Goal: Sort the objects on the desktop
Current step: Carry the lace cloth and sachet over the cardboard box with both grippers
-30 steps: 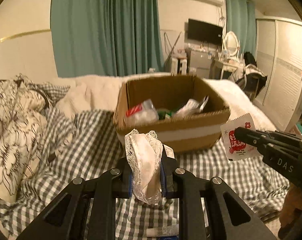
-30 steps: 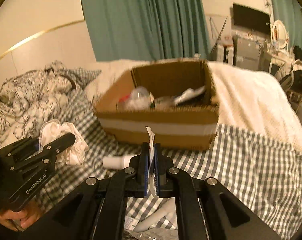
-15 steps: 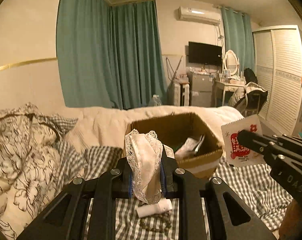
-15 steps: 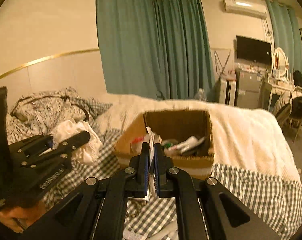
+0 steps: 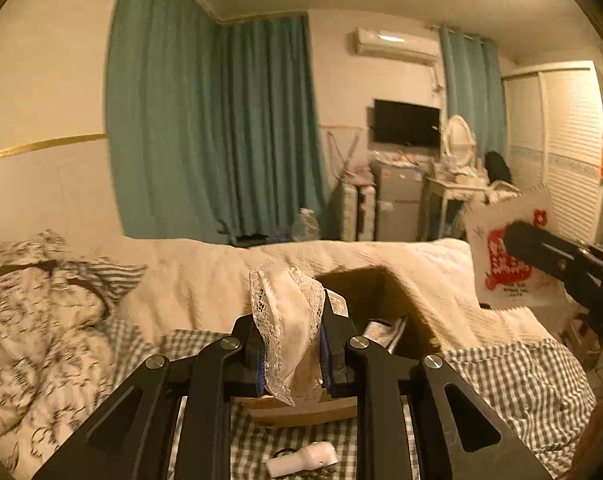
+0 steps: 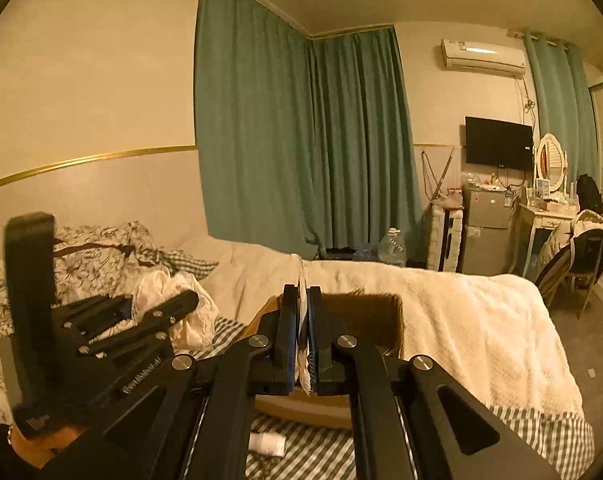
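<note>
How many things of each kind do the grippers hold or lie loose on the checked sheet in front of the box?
Lace cloth, in the left gripper: 1
Packet, in the right gripper: 1
White tube, loose on the sheet: 1
Cardboard box: 1
Total: 4

Open air above the cardboard box [image 5: 385,292]; bedding surrounds it.
</note>
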Demonstrator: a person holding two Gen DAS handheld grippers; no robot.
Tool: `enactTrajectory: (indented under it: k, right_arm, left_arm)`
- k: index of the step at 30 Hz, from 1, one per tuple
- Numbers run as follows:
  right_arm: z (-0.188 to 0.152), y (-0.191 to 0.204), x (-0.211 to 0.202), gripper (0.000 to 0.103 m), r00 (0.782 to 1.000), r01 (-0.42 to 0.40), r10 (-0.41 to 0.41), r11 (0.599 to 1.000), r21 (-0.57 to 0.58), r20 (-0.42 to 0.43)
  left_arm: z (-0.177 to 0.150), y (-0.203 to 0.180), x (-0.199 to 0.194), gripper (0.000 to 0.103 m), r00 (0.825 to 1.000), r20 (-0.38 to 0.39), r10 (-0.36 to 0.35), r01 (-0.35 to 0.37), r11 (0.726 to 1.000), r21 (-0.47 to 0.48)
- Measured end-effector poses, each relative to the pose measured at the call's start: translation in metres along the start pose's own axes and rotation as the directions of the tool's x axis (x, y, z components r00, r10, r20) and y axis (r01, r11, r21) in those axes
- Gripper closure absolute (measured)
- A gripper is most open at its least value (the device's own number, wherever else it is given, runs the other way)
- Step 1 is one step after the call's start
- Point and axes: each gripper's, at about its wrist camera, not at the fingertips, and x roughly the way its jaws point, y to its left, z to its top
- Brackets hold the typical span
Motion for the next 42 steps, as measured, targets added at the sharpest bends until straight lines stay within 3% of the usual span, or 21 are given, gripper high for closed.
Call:
enactTrajectory:
  k: [4,16,21,33,42]
  right_arm:
    - [0.01,-0.006,0.015,0.099,1.0,0.004,-0.004,1.0,0.009,-0.005]
    - [0.008,-0.008,0.094,0.099,0.998,0.006,-0.006,1.0,0.005,-0.069]
    - [-0.011,-0.014,0.124,0.099,0.995,-0.013,0.013,1.0,0.001,-0.097]
    - [-0.06,-0.045,0.188,0.099,0.968,0.001,0.01,0.999,0.042,-0.249]
    - [-0.08,-0.062,0.215,0.099,0.949,0.029,-0.006,0.997,0.068,-0.317]
  left_arm:
    - [0.009,-0.002,0.006,0.083,0.999,0.038,0.0,-0.001,1.0,0.024]
    - [0.0,0.02,0.071,0.083,1.0,-0.012,0.014,-0.014,1.0,-0.02]
    - [-0.007,0.025,0.097,0.083,0.999,-0.029,0.015,-0.015,1.0,-0.027]
    - [-0.033,0.015,0.183,0.083,0.983,-0.183,0.007,-0.005,1.0,0.008]
    - [-0.049,0.011,0.214,0.083,0.967,-0.254,-0.005,0.007,1.0,0.006]
